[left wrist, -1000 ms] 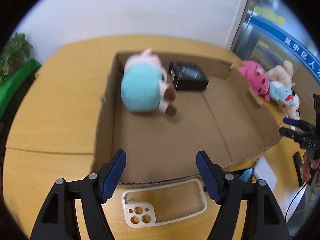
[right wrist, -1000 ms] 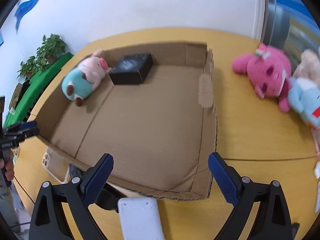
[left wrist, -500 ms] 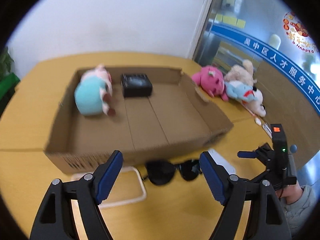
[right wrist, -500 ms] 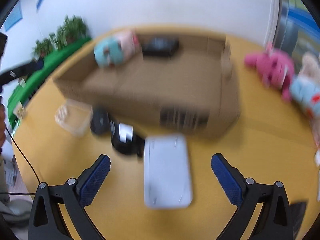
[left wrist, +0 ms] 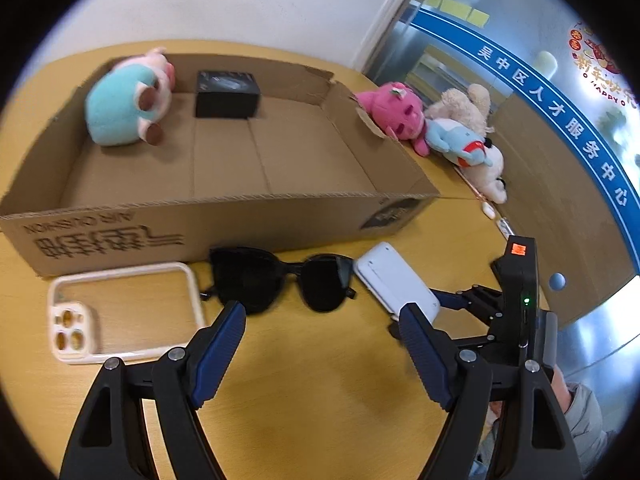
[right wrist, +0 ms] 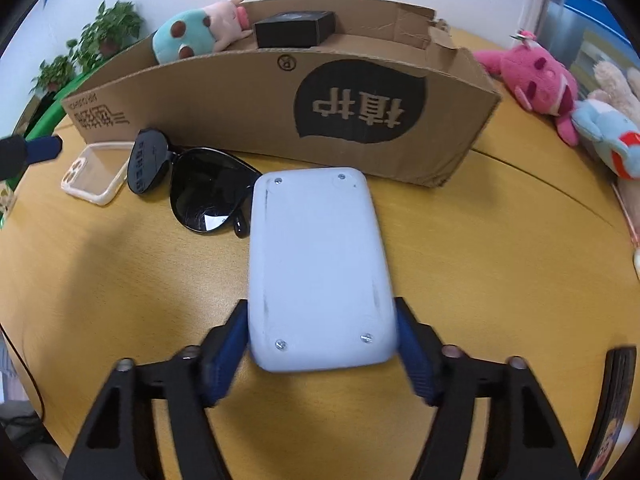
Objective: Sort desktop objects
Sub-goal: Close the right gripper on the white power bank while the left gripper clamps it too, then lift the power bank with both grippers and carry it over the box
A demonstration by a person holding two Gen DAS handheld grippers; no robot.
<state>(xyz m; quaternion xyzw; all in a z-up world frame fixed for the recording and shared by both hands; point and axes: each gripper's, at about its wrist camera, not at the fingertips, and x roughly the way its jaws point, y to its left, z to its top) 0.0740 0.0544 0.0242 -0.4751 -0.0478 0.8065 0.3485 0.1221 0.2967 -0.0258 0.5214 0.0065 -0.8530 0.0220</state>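
Brown cardboard box (left wrist: 224, 216): upside-down print "AIR CUSHION"
Right tool (right wrist: 320, 344): jaws just closed, pads against pale blue-white rectangular device (right wrist: 316, 264)
Left tool (left wrist: 324, 340): wide, empty

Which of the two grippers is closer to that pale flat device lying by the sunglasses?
Right. The right gripper straddles the pale device, its jaws just closing; the left gripper hovers open nearer the sunglasses.

Yellow wood-grain bench (left wrist: 320, 380) with a seam across its top. Resting directly on it: an open cardboard box (left wrist: 248, 216) printed with dark lettering; a clear phone case (left wrist: 120, 312) lying flat just in front of the box; black sunglasses (left wrist: 280, 280) beside the case, lenses toward the box; a pale blue-white flat device (right wrist: 316, 264) next to the sunglasses. Beyond the box's end, a pink plush (left wrist: 394, 110), a beige plush (left wrist: 466, 106) and a light-blue plush (left wrist: 456, 140) lie clustered together.
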